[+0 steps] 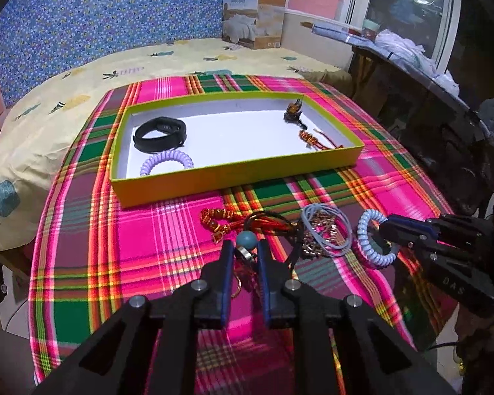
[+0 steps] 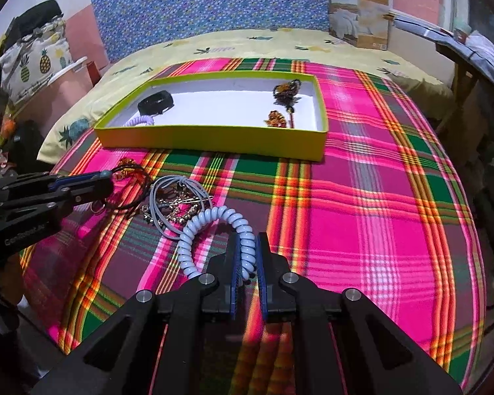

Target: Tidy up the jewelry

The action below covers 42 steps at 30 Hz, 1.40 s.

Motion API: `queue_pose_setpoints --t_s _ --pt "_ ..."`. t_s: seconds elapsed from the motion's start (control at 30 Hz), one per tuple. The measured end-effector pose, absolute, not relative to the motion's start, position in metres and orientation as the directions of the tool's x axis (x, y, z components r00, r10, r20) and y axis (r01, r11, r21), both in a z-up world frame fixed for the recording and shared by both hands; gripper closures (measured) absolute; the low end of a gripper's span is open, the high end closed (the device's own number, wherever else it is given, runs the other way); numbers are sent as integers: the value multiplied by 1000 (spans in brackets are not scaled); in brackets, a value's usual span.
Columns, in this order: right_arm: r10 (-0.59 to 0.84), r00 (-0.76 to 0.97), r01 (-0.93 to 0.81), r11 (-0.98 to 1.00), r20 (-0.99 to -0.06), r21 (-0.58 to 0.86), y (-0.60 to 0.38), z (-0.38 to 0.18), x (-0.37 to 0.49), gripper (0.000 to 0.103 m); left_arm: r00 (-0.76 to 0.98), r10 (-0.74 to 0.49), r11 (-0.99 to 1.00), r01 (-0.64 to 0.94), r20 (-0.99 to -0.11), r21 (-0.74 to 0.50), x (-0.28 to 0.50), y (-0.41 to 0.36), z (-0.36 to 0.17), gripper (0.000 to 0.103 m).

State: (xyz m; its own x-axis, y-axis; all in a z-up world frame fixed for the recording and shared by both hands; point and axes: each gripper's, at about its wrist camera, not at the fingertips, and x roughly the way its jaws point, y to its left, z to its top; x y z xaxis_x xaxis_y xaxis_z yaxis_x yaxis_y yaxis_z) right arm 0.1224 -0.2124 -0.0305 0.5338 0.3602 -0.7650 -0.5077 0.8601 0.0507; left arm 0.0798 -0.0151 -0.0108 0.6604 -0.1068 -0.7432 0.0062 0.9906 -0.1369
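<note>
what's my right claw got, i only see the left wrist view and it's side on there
Observer: From its own camera, the right claw is clamped on the pale blue coil, one side of the loop between the pads.
Operator: how deep does the bead sit in my left claw
Observer: Seen side on, the bead sits at the very tip of the left claw.
Operator: anything left of the box i'm missing
Observer: A pineapple pillow at the bed's left end.
</note>
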Motion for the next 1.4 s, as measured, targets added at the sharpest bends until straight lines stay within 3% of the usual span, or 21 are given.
queue_pose_setpoints --t_s 0.7,1.4 --pt "391 583 -495 866 -712 70 -214 1 113 94 716 -141 985 32 -684 -169 64 -3 21 88" --pt "405 592 -516 855 -697 59 -187 20 185 94 733 -115 992 46 -671 -120 144 12 33 88"
